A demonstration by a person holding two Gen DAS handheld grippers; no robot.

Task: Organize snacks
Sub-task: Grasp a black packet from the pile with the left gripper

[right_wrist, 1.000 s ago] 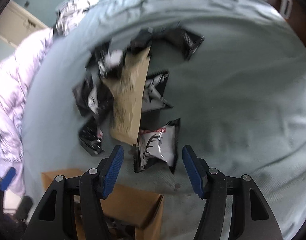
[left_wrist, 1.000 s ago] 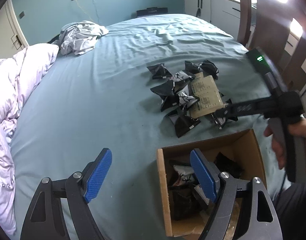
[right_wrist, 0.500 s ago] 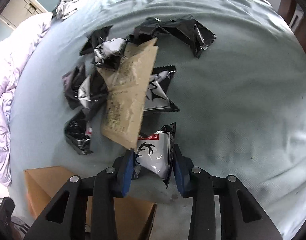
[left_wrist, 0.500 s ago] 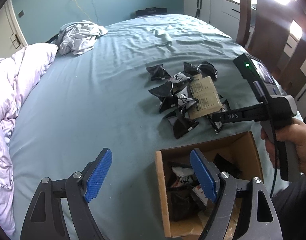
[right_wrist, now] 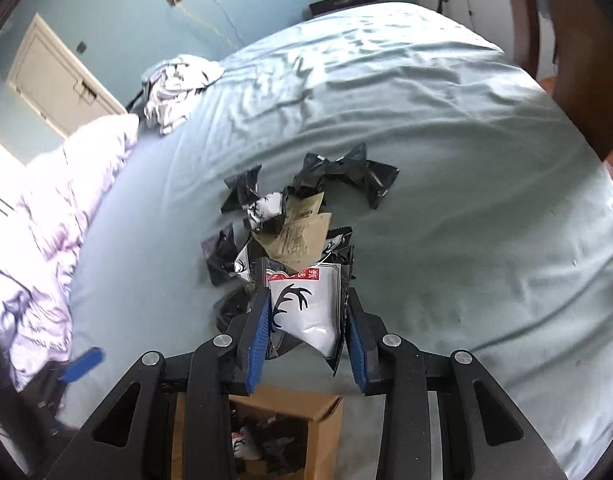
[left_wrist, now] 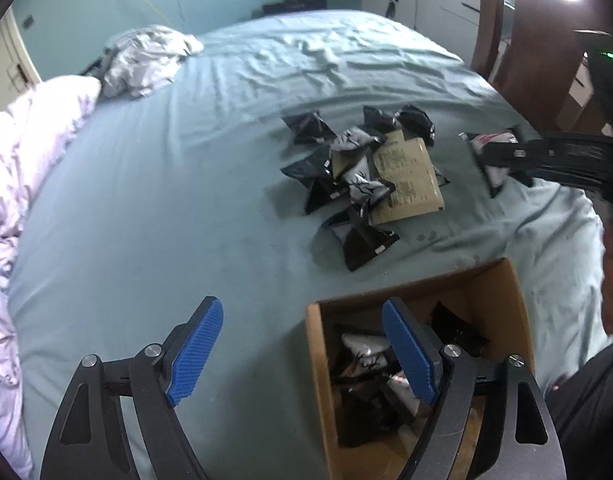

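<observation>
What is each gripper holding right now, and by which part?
The right gripper holds a white antler-print snack packet, jaws pinching its two side edges near the lower end. The left gripper is open and holds nothing.

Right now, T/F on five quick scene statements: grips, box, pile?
1. The right hand-held gripper is shut on the white antler packet. True.
2. The left hand-held gripper holds a packet. False: open, holding nothing.
3. The cardboard box is empty. False: packets lie inside.
4. A tan packet lies on the pile of snacks. True.
5. The pile sits on a wooden table. False: on the bed sheet.
</observation>
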